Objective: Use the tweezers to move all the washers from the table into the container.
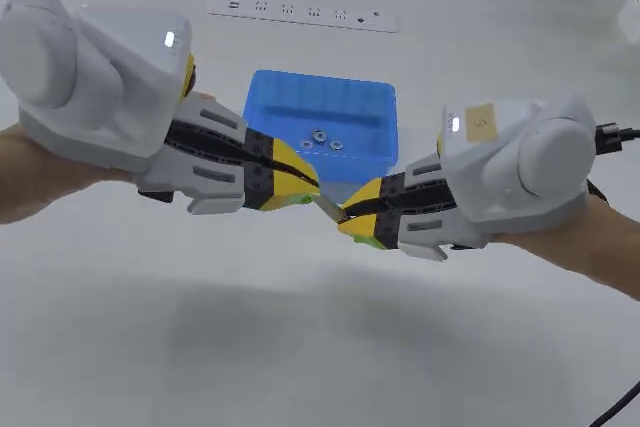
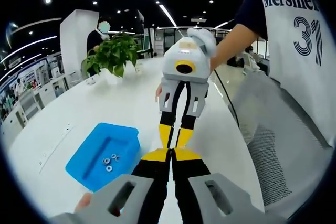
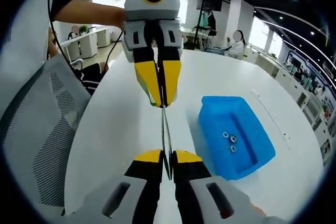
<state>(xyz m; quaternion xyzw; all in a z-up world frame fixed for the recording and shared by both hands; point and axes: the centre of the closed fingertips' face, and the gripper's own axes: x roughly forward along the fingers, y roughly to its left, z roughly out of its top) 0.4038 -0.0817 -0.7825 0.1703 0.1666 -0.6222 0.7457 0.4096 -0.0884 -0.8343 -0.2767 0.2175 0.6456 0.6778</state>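
Thin metal tweezers [image 1: 328, 207] [image 3: 165, 129] span the gap between my two grippers above the white table. My left gripper [image 1: 305, 195] [image 2: 171, 154] is shut on one end, and it faces me in the right gripper view [image 3: 160, 100]. My right gripper [image 1: 350, 222] [image 3: 168, 158] is shut on the other end, tip to tip with the left. A blue container [image 1: 290, 112] [image 2: 94, 148] [image 3: 252, 124] sits just behind the tips. Three washers [image 1: 320, 139] [image 2: 109, 162] [image 3: 229, 140] lie inside it.
A white power strip [image 1: 300, 13] lies at the table's far edge. A potted plant [image 2: 110, 56] stands further down the table. A grey mesh chair [image 2: 273, 140] [image 3: 42, 129] is beside the table, and a black cable [image 1: 615, 407] runs at the near right.
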